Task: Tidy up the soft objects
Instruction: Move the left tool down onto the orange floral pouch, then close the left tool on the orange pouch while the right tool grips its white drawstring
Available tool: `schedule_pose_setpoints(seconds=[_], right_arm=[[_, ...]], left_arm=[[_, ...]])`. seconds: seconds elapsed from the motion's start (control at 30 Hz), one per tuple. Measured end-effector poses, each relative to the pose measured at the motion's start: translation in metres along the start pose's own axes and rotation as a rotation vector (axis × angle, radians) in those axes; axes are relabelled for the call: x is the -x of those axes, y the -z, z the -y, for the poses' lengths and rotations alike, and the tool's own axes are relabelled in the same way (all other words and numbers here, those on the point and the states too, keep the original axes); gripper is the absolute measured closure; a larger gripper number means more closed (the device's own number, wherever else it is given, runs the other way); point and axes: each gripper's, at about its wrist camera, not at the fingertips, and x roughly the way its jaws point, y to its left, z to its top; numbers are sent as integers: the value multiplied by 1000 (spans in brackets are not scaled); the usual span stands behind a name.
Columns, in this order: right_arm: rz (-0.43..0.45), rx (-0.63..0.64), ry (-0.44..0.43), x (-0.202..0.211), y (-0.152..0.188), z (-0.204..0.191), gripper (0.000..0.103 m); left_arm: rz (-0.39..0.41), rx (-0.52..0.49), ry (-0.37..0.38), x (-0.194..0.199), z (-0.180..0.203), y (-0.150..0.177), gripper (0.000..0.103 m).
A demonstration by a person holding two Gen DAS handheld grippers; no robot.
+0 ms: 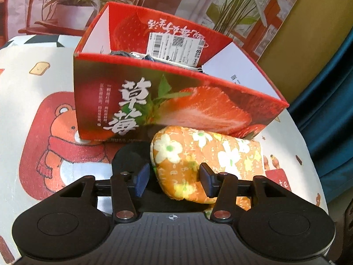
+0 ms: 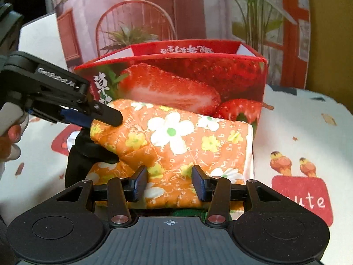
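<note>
An orange quilted cloth (image 1: 205,152) with white and yellow flowers lies folded on the table, right in front of an open red strawberry-print box (image 1: 176,101). My left gripper (image 1: 174,172) straddles the cloth's left end; its right pad touches the fabric and a thin gap shows at the blue left pad, so it is open. In the right wrist view the same cloth (image 2: 176,137) fills the space between the pads of my right gripper (image 2: 169,176), which is shut on its near fold. The left gripper (image 2: 103,121) reaches in from the left over the cloth's corner. The box (image 2: 176,84) stands just behind.
A dark fabric item (image 2: 88,154) lies under the cloth's left side. Inside the box are dark cloth pieces (image 1: 123,54) and a white label. The tablecloth (image 1: 55,132) carries a bear print. A hand (image 2: 11,137) holds the left gripper. A plant backdrop and a blue curtain (image 1: 326,121) stand behind.
</note>
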Motion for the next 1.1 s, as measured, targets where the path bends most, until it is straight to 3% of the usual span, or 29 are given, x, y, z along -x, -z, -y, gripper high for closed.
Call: schedule_pose_setpoints(seconds=[0.27,0.3,0.33,0.47,0.63,0.7,0.83,0.97,1.1], right_arm=[[10,-19,-16,-2,2,5,60],[11,-19,-18,-2,2,5,60],[12,-21,-20,-1,3,6,60],[12,-28,-27,-1,3,7,60],[2,-44,-51,2,-6,13,59],[5,-62,-51,4,-12,19,53],[30,-105,-3,9,-24,35,51],[26,-203,41,4,-31,58,50],[-43,-326,46,-9,-25,77,50]], left_arm=[[2,0,6,-10,1,5,45],[10,-13,-2,-10,2,6,49],[19,-28,-9,-9,4,8,64],[52,-91,-26,-4,8,14,79],[69,-101,-11,-3,5,24,79],[77,-101,-10,-4,5,26,79],[84,-101,1,-5,1,30,79],[77,-68,27,-8,-6,30,78],[78,-48,43,-8,-10,31,76]])
